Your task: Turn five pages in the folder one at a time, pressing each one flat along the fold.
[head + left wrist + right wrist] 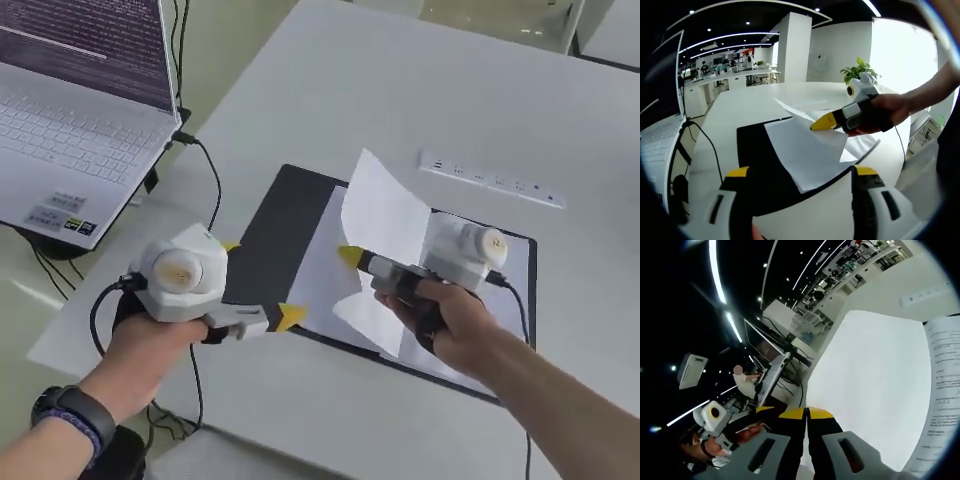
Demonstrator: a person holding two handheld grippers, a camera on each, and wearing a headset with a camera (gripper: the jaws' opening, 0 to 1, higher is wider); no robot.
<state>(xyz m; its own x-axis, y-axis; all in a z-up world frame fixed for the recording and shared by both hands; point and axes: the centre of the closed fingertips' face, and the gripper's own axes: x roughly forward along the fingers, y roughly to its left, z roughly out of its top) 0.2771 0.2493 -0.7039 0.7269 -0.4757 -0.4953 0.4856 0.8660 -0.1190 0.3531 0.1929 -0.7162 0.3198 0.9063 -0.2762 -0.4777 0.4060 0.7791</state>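
A black folder [268,240] lies open on the white table, with white pages [325,280] in it. My right gripper [350,256] is shut on one white page [385,215] and holds it lifted, standing up over the fold. In the right gripper view the jaws [806,414] are closed together on this blank sheet [875,380], and a printed page [945,390] shows at the right. My left gripper [262,282] stands open over the folder's black left cover [755,160], nothing between its yellow tips. The left gripper view shows the right gripper [822,121] pinching the page.
An open laptop [80,100] sits at the far left with a cable [212,175] running from it toward the folder. A white power strip [490,180] lies behind the folder. The table's near edge [300,400] is close below the folder.
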